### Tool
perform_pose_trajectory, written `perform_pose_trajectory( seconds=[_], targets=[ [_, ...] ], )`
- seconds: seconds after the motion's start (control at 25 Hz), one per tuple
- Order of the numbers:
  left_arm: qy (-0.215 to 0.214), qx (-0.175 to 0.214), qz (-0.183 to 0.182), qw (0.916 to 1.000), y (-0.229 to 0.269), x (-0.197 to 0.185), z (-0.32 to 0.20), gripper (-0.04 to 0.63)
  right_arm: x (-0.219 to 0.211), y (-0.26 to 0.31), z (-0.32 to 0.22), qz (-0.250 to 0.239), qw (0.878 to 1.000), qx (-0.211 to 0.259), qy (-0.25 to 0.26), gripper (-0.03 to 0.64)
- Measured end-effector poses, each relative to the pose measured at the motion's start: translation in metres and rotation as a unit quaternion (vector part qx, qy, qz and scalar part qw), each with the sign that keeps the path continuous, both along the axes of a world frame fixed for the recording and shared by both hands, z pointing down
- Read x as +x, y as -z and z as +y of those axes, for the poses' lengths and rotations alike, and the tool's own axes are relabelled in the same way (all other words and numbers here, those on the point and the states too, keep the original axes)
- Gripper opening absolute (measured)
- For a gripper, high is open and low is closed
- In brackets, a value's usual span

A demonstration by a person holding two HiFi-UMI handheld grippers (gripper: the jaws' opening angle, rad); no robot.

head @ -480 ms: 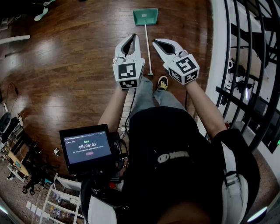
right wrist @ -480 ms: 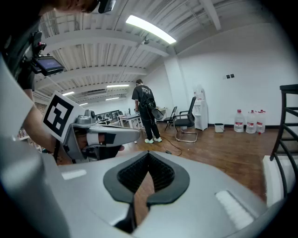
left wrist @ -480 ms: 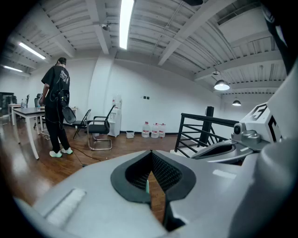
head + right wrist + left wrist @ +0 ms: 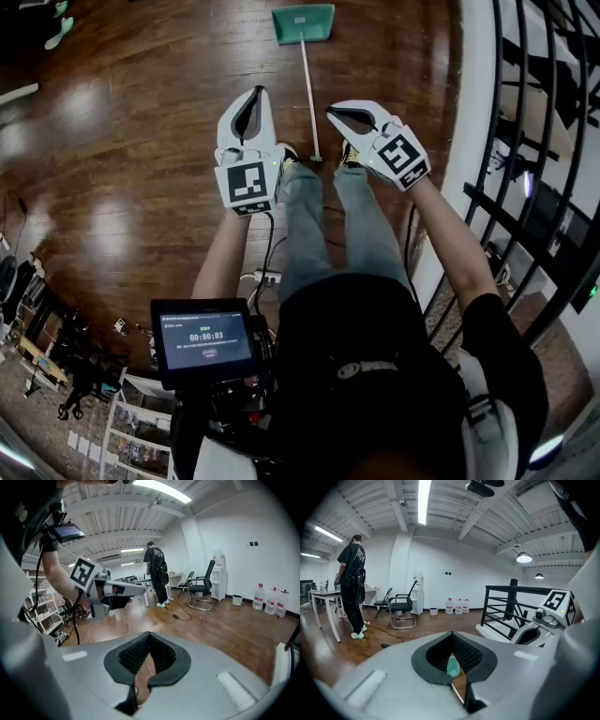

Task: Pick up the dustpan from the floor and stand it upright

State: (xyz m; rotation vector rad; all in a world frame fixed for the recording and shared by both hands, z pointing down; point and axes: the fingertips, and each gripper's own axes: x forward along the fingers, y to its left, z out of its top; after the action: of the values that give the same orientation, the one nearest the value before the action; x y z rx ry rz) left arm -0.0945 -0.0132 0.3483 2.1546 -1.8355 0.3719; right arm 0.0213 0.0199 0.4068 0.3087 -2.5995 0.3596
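We stood at the approach step, left gripper (image 4: 257,91) and right gripper (image 4: 334,112) both clenched on nothing. The teal dustpan (image 4: 303,23) lay flat on the floor (image 4: 141,141) ahead. Next, we judged: open a jaw, stoop for its handle (image 4: 308,94).

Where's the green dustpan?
In the head view, the dustpan lies on the floor at top centre, its handle running back between the left hand-held gripper and the right hand-held gripper.
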Motion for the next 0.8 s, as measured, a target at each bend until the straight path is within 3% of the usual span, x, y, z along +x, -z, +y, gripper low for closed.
perform_pose_trajectory(
  seconds=[0.08, 0.28, 0.36, 0.48, 0.68, 0.8],
  targets=[
    [0.005, -0.008, -0.011, 0.9999, -0.014, 0.005, 0.007, 0.02, 0.014, -0.031, 0.01, 0.004, 0.999, -0.019, 0.026, 0.006],
    [0.008, -0.041, -0.029, 0.9987, -0.069, -0.006, 0.015, 0.02, 0.011, -0.142, 0.03, 0.024, 0.99, -0.089, 0.108, 0.176],
    [0.011, -0.059, -0.032, 0.9977, -0.107, -0.02, 0.026, 0.018, -0.002, -0.196, 0.044, 0.034, 0.985, -0.111, 0.128, 0.267],
    [0.015, -0.08, -0.029, 0.9962, -0.152, -0.024, 0.052, 0.02, 0.001, -0.267, 0.084, 0.055, 0.976, -0.151, 0.144, 0.348],
    [0.004, -0.088, -0.047, 0.995, -0.164, 0.002, 0.077, 0.02, 0.041, -0.331, 0.132, 0.099, 0.963, -0.205, 0.144, 0.385],
    [0.005, -0.093, -0.05, 0.9944, -0.196, -0.007, 0.087, 0.02, 0.04, -0.395, 0.152, 0.121, 0.955, -0.235, 0.131, 0.385]
  ],
)
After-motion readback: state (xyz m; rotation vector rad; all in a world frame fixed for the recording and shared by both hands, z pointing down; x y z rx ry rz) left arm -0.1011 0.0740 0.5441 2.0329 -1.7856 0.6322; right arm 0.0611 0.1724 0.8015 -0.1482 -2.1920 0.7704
